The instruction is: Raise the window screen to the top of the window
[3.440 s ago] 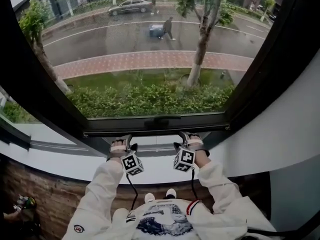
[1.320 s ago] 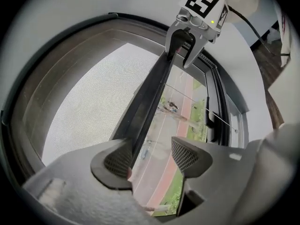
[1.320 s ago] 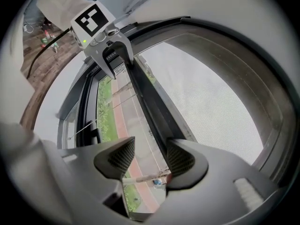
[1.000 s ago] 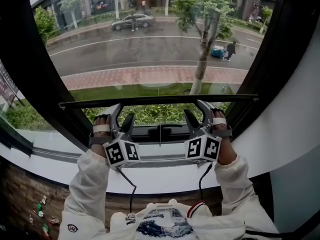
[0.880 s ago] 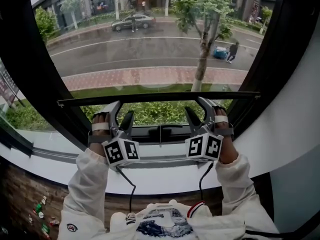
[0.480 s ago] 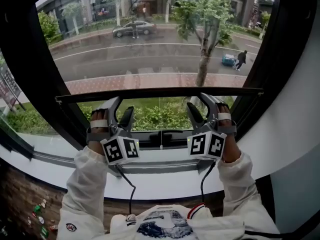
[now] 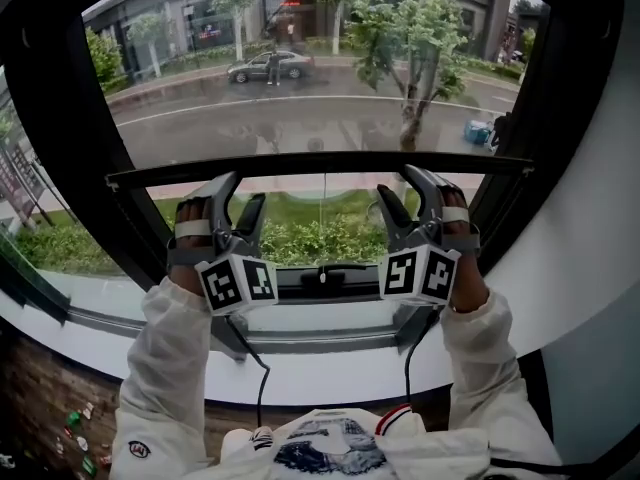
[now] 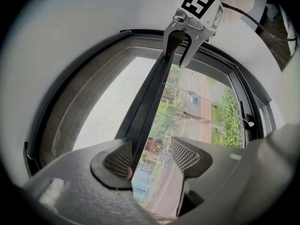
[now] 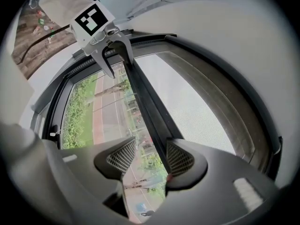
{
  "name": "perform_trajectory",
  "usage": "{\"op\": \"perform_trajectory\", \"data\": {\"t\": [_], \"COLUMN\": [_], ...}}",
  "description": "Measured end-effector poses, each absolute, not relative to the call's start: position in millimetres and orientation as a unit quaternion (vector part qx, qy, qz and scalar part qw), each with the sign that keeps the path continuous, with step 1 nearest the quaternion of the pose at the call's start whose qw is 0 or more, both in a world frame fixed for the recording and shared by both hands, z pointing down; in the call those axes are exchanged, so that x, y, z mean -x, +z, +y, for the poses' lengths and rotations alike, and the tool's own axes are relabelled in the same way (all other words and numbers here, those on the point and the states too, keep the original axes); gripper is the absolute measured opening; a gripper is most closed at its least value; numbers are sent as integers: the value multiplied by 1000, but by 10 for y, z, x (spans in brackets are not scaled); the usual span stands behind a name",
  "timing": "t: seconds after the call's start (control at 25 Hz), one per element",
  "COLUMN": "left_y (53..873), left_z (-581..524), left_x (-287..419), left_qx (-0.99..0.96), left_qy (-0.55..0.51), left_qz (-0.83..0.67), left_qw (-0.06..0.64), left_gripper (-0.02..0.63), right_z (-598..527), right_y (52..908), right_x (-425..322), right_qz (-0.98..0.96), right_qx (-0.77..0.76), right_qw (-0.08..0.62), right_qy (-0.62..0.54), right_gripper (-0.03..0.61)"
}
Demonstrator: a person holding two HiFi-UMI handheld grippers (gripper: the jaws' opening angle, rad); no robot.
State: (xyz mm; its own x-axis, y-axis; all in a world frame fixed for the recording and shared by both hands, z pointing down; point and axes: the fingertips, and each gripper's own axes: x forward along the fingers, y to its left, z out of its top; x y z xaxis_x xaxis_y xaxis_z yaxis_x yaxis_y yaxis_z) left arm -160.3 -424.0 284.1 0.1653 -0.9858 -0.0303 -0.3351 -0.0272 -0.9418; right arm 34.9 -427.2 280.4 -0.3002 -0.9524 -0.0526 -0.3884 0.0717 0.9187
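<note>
The window screen's bottom bar (image 7: 320, 163) runs flat from 9 to 3 o'clock across the head view, partway up the window frame (image 7: 70, 168), with the mesh (image 7: 320, 98) above it. The left claw (image 7: 238, 196) and right claw (image 7: 405, 193) sit just beneath it, one toward each end. Each has its jaws apart with the bar passing between them, touching one pad only and not clamped. The window's top lies toward 12 o'clock, so the coming push looks to be straight up, with both claws kept level.
</note>
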Motion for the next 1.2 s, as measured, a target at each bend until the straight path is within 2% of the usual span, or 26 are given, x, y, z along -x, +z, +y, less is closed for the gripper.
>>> {"op": "perform_trajectory", "data": {"t": [0.32,0.64,1.2], "left_y": [2799,2280,2101], "left_z": [-4214,-4269,-4278], "left_x": [1633,1687,1692], "left_qx": [609,600,575], "left_qy": [-361,-353,-333], "left_qz": [536,542,561], "left_qw": [459,471,494], "left_gripper": [262,262,262], "right_z": [-4246,-4301,-4318], "right_y": [2755,2226,2054], "right_x": [-324,-279,-288], "right_qz": [-655,-644,-610], "right_qx": [-509,-514,-534], "right_qw": [304,296,274], "right_qy": [-468,-484,-518], "right_gripper": [206,201,186]}}
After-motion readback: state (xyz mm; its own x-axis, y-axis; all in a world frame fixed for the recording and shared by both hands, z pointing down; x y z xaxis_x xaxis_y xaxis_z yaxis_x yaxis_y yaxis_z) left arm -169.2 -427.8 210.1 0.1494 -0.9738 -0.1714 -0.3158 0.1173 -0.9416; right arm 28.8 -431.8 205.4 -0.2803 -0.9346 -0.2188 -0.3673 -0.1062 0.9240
